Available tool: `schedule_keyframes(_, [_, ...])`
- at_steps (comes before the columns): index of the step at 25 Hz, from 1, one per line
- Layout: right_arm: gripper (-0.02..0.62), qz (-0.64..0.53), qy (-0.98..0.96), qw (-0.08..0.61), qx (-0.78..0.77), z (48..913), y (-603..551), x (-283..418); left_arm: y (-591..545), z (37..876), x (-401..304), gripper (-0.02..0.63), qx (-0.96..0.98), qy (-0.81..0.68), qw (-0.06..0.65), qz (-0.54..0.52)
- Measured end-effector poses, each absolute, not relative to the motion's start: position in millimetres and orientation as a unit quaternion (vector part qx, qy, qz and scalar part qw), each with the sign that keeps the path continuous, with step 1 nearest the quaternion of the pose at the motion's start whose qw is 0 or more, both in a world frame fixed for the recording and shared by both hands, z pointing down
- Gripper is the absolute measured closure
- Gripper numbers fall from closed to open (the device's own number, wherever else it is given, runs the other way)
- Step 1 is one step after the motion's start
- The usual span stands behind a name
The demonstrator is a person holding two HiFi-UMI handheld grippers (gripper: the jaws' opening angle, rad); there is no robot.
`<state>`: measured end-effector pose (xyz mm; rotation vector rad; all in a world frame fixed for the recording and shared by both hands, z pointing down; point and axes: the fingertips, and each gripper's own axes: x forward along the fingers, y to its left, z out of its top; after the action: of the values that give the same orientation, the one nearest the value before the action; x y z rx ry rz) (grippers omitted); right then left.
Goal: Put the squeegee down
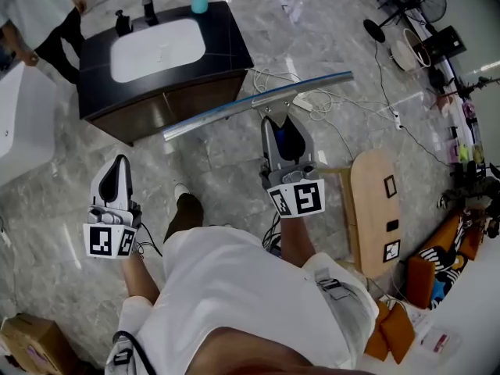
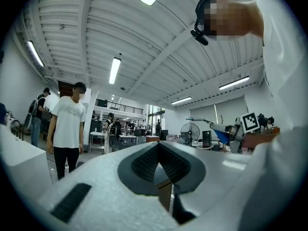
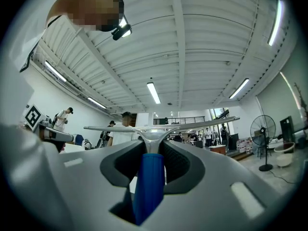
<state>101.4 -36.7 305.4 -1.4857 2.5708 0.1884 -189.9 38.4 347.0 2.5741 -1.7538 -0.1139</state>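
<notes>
The squeegee (image 1: 258,100) is off the ground in front of the person. Its long blade runs crosswise in the head view, from low on the left to high on the right, and its blue handle (image 3: 149,186) points back along the jaws of the right gripper (image 1: 283,125). That gripper is clamped on the handle, with the jaws held partly apart by its thickness. The metal neck and blade stand just past the fingertips, square to the way the gripper points. The blade's left end lies near the front corner of the dark sink counter (image 1: 226,45), which stands ahead and to the left, but whether the end is over the counter or just short of it cannot be told from above. The left gripper (image 1: 119,164) hangs well apart on the other side of the person's body, its jaws closed together on nothing (it has no part in the hold). Putting the tool down looks to be the right hand's job alone. The blade probably has to lie along a surface, not across an edge, so that neither end tips off.
</notes>
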Motion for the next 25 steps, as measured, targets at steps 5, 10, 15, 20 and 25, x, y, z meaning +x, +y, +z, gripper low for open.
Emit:
schedule_keyframes(5, [0.463, 0.058, 0.857, 0.076, -0.507, 303, -91, 50, -25, 342, -246, 0.601, 0.826, -0.562, 0.017, -0.043])
schedule_keyframes(10, [0.463, 0.05, 0.86, 0.066, -0.503, 309, -132, 23, -68, 342, -269, 0.601, 0.827, -0.56, 0.019, -0.039])
schedule_keyframes(15, [0.463, 0.044, 0.868, 0.064, -0.49, 313, -175, 19, -102, 343, -269, 0.601, 0.819, -0.572, 0.023, -0.033])
schedule_keyframes(20, [0.463, 0.032, 0.876, 0.06, -0.477, 322, -214, 27, -124, 348, -255, 0.601, 0.812, -0.582, 0.028, -0.027])
schedule_keyframes(25, [0.463, 0.024, 0.876, 0.053, -0.479, 329, -238, 33, -150, 349, -248, 0.601, 0.813, -0.58, 0.033, -0.025])
